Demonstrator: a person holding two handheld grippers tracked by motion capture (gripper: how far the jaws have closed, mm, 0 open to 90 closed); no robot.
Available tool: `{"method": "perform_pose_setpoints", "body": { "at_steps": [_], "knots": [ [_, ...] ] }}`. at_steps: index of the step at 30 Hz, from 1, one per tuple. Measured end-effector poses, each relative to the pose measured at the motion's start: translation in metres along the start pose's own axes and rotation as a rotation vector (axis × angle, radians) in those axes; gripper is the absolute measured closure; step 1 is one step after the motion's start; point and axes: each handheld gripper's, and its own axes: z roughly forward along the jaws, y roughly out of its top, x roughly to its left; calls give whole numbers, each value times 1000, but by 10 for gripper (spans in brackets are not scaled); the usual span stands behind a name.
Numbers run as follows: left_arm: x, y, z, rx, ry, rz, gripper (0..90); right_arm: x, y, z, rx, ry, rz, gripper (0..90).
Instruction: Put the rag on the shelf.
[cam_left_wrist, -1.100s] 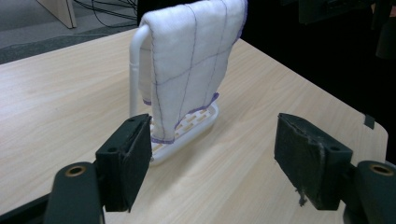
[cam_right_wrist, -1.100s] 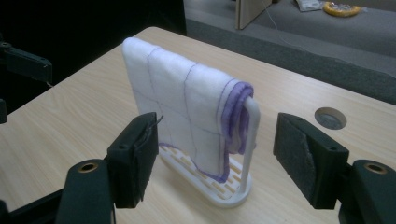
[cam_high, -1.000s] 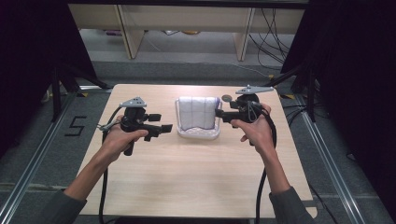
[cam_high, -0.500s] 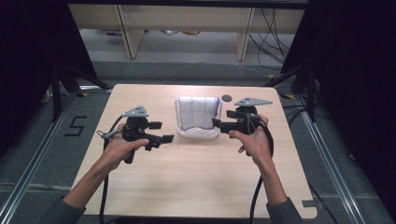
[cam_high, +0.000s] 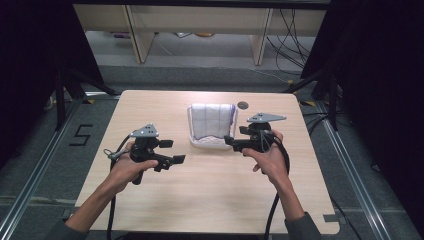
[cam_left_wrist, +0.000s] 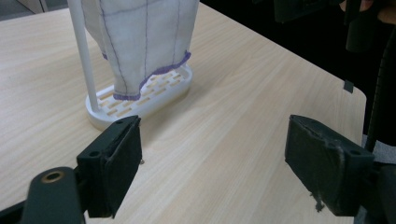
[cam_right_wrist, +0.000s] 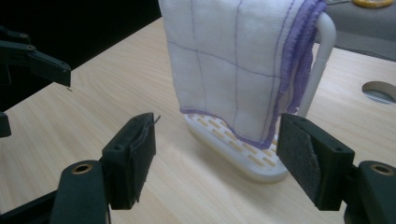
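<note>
A white cloth with purple grid lines and a purple hem hangs over a white rack with a slotted base at the middle back of the wooden table. My left gripper is open near the table's left centre, pointing right, short of the rack. My right gripper is open too, just right of the rack's near corner, aimed at the cloth. Nothing sits between either pair of jaws.
The light wooden table has a round cable hole behind the rack on the right. In the right gripper view the left gripper shows at the far left. Dark curtains and floor surround the table.
Both grippers have drawn back toward the near edge, away from the rack. Each has stayed open and the cloth has not moved.
</note>
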Motion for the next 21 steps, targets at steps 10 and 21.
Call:
{"method": "perform_pose_setpoints", "body": {
  "at_steps": [10, 21],
  "knots": [
    [-8, -16, 3, 18, 12, 12, 184, 9, -14, 1, 33, 9, 4, 265],
    [-18, -27, 1, 20, 12, 34, 183, 12, -34, -3, 47, -11, 9, 265]
  ]
}}
